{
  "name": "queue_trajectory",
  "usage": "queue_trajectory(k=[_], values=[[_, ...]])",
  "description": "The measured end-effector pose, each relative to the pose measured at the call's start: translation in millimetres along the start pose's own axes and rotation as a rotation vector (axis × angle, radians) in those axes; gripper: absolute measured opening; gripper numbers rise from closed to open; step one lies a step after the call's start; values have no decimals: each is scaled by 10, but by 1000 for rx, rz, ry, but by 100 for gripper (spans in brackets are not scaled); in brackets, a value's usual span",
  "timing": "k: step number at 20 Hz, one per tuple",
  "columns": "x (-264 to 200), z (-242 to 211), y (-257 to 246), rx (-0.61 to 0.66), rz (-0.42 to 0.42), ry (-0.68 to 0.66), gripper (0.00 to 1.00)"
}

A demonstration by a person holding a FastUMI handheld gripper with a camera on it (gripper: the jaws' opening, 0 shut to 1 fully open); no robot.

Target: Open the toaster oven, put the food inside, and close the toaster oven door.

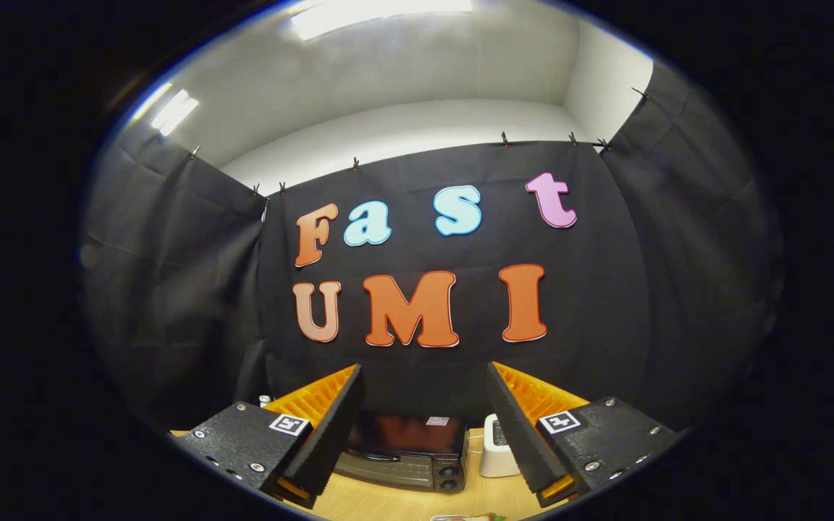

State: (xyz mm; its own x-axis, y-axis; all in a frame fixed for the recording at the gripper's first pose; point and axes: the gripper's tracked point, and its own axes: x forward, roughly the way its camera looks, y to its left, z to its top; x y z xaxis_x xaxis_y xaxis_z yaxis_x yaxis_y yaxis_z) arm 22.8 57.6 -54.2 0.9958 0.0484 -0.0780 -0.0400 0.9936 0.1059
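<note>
Between your wide-open gripper (424,427) fingers, at twelve o'clock, the toaster oven (406,452) sits closed; every step remains.

- The gripper (424,394) is spread wide with nothing between its fingers.
- The toaster oven (406,452) sits on the wooden table (388,503), below and between the fingers, its door closed.
- A small white appliance (495,452) stands just beside the oven's knob side.
- Black cloth forms the booth's wall (605,289) behind them.
- A piece of food (471,517) lies on the table nearest the gripper, barely visible.
</note>
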Motion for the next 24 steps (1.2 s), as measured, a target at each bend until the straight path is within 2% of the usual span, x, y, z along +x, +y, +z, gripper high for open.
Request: queue_trajectory(k=[9,16,24], values=[[399,-850,599,-36,34,46,100],[806,-1751,960,-55,57,126,99],[1273,-2646,1018,-82,13,246,100]])
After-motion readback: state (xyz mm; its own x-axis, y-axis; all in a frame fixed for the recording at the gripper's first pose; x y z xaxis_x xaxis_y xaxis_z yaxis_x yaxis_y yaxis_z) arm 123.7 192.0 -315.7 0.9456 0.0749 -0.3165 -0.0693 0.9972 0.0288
